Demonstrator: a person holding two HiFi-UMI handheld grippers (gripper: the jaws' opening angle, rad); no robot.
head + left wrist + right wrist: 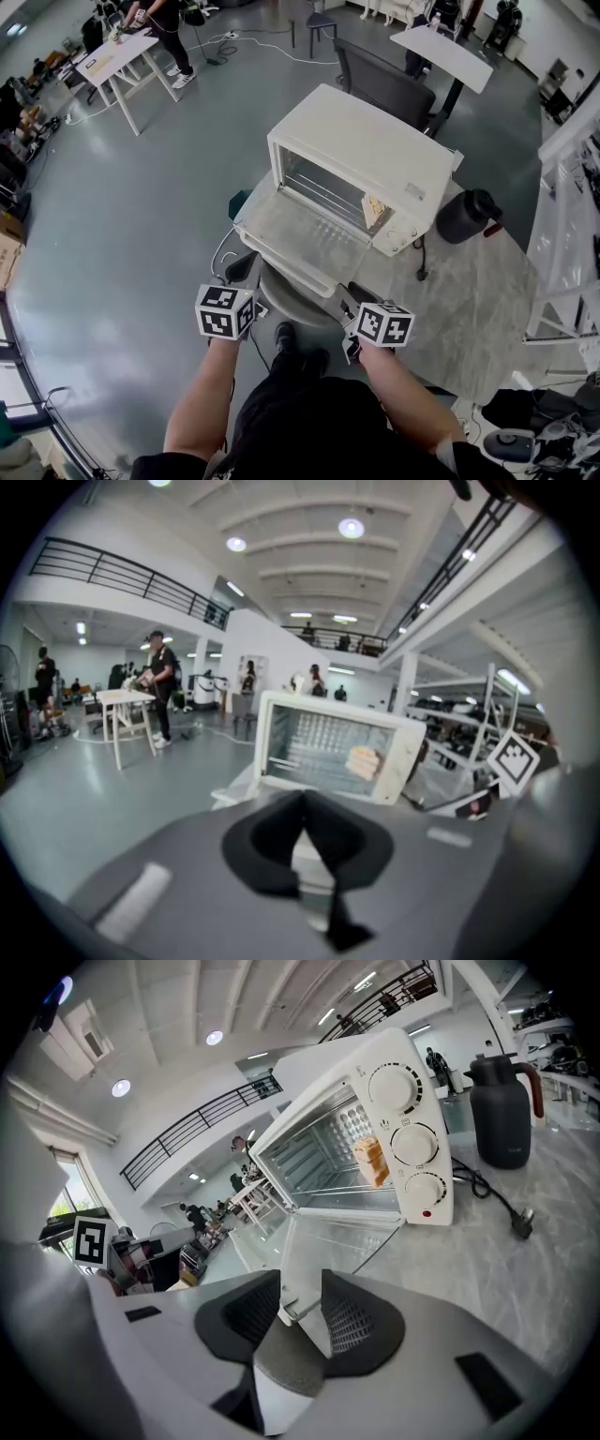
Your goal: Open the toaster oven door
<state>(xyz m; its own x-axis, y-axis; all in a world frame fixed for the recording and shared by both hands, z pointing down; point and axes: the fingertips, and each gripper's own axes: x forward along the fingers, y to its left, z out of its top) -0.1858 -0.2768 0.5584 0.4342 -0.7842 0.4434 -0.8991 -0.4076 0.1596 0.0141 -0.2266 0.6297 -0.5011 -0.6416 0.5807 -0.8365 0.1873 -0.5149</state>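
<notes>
Head view: the white oven point(361, 141) stands by the left edge of the table point(478, 300). Its glass door point(300, 234) is dropped flat, reaching out over that edge, and a bread slice point(377, 211) sits on the rack inside. A black jug point(466, 216) stands just right of the oven. The left gripper point(244, 267) is at the door's left front corner, the right gripper point(349, 298) at its right front corner.

Left gripper view: jaws pressed together, nothing seen gripped – the oven lies beyond them.

Right gripper view: jaws partly apart, with the door's front edge between them. Three dials point(412, 1143) run down the oven's front – their print is too small to read.
</notes>
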